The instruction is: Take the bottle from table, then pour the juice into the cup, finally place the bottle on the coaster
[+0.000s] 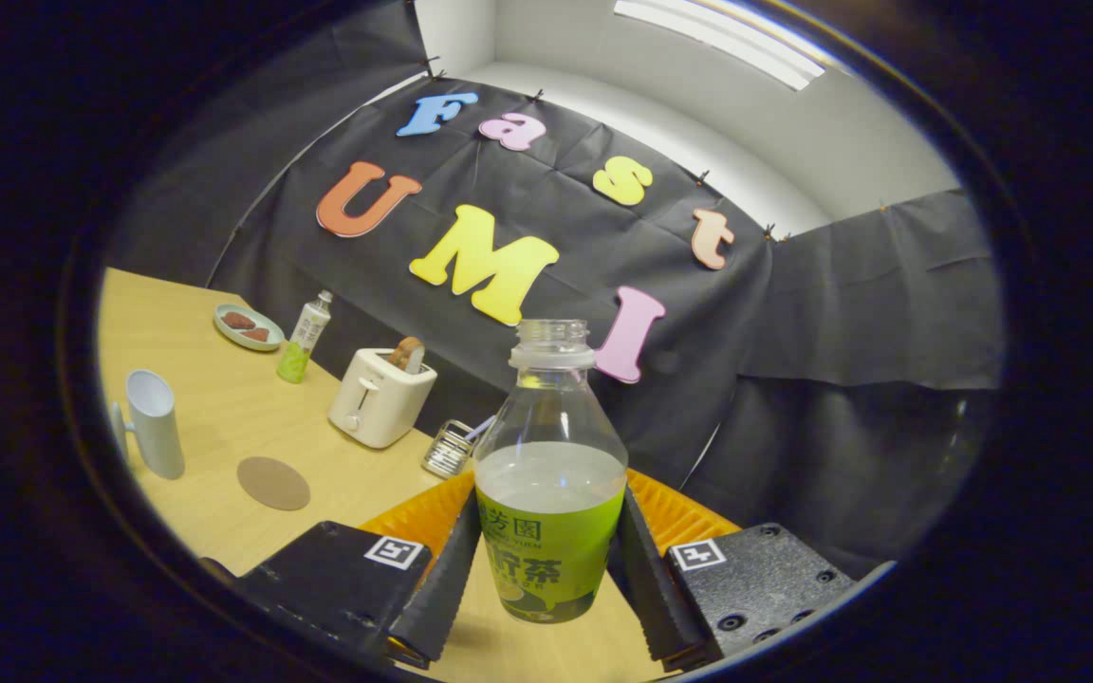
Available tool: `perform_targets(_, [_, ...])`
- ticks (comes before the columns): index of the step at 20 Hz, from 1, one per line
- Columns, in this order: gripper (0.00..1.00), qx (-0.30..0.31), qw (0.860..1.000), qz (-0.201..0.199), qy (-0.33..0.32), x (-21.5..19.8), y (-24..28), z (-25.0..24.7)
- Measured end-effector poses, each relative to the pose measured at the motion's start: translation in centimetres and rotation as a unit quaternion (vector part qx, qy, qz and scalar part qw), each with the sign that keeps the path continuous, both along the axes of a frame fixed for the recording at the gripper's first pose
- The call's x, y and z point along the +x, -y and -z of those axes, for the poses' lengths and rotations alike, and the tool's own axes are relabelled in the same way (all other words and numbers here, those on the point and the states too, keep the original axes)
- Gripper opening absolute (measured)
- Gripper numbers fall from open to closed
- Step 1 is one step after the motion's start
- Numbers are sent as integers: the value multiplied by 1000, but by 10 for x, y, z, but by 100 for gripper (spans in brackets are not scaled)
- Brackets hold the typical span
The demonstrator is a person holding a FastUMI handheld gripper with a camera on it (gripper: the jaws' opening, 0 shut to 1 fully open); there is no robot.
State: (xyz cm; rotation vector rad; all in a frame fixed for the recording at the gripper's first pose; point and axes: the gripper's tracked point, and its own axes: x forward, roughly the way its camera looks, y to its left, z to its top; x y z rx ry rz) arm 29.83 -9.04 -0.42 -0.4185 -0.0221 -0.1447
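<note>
An uncapped clear bottle [548,474] with a green label, about half full of pale juice, stands between my two black fingers. My gripper [545,560] is shut on it, both pads pressing the labelled lower body; its base hangs above the wooden table [224,408]. The view is tilted, so the table slopes. Beyond my left finger lies a round brown coaster [273,483]. A white cup [154,423] with a handle stands just past the coaster, farther left.
A cream toaster [378,396] with bread in it stands behind the coaster. A small metal holder [449,449] sits beside it. Farther back are a second green-labelled bottle [304,338] and a plate [248,327] with brown pieces. An orange ribbed thing [675,512] lies behind the held bottle.
</note>
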Motion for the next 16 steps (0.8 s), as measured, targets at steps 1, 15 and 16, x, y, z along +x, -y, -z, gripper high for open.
perform_targets(1, [80, 15, 1000, -13, -7, 6, -9, 7])
perform_targets(15, [81, 184, 967, -170, -52, 79, -154, 38])
perform_targets(16, [81, 184, 966, -172, -51, 84, -160, 37])
